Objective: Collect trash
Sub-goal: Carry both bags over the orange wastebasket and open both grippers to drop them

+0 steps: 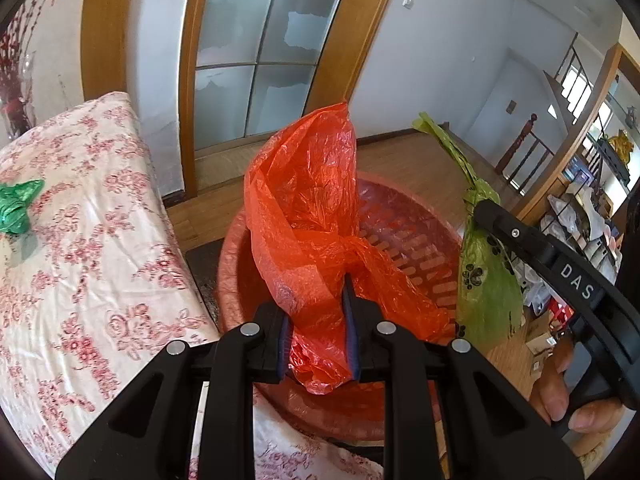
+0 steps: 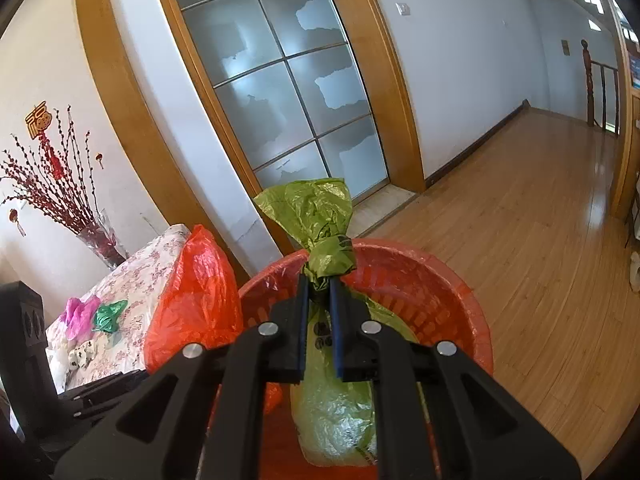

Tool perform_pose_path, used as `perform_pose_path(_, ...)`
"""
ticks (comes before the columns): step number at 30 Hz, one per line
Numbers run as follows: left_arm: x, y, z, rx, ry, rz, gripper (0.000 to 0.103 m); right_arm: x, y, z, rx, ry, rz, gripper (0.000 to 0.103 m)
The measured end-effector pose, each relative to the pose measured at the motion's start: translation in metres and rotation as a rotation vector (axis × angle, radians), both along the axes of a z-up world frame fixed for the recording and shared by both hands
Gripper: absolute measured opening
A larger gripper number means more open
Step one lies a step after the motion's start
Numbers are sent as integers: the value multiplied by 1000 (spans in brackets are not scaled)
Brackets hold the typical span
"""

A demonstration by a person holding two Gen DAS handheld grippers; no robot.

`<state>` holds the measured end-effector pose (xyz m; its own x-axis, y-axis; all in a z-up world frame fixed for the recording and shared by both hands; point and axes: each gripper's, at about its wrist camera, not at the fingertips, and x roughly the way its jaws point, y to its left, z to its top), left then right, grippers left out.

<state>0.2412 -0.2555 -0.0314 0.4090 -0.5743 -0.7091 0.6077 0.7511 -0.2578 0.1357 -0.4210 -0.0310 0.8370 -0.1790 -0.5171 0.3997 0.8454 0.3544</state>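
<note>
My left gripper (image 1: 318, 300) is shut on a knotted orange plastic bag (image 1: 304, 208) and holds it over a red slotted basket (image 1: 404, 240) on the floor. My right gripper (image 2: 319, 284) is shut on a knotted light-green plastic bag (image 2: 320, 216) just below its knot, over the same basket (image 2: 440, 280). The green bag (image 1: 486, 280) and the right gripper body show at the right of the left wrist view. The orange bag (image 2: 192, 304) shows left of the basket in the right wrist view. A dark green bag (image 1: 18, 206) and a pink bag (image 2: 78, 316) lie on the table.
A table with a floral cloth (image 1: 92, 248) stands left of the basket. A vase of red branches (image 2: 100, 240) stands at its far end. Behind are a glass door with a wooden frame (image 2: 288, 92) and a wooden floor (image 2: 540, 208). Cluttered shelves (image 1: 580, 216) stand at the right.
</note>
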Motion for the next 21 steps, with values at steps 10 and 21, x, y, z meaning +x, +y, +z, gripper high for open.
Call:
perform_pose_path(10, 2, -11, -8, 33, 18, 5, 35, 9, -7, -11, 15, 27, -16, 26)
perform_pose_path(21, 2, 12, -7, 50, 12, 73, 54, 1, -11, -14, 18, 44, -52, 44)
